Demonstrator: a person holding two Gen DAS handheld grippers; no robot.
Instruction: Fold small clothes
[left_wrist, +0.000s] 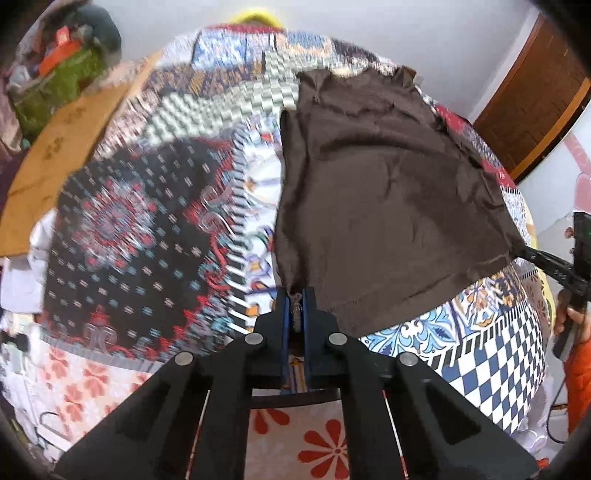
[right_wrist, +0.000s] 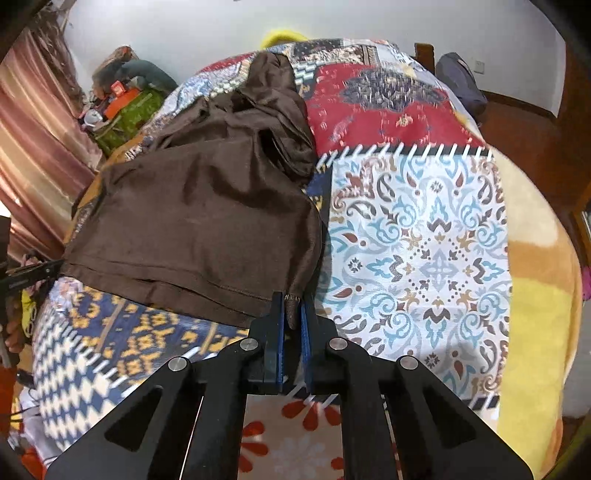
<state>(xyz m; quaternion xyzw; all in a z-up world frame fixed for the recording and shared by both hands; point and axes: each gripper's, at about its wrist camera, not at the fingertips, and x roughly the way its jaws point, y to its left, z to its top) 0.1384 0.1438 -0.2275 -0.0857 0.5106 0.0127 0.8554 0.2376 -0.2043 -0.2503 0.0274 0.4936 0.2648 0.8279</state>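
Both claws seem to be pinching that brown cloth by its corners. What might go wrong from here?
Each claw grips only a small pinch: the left claw and right claw hold just the corner tips of the brown garment, so one could slip free. The far end lies bunched on the patchwork quilt, so the fold may turn out crooked.

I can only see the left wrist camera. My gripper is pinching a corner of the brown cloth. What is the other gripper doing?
Observer: The right gripper is shut on the other near corner of the brown cloth, so both hem corners are held.
Operator: Is the cloth flat over there?
Observer: No. Its far part is bunched in folds beside the red patch of the patchwork bedspread.
Operator: What is to the right of it?
Observer: A pale panel with blue swirls, then a yellow and orange blanket at the edge.
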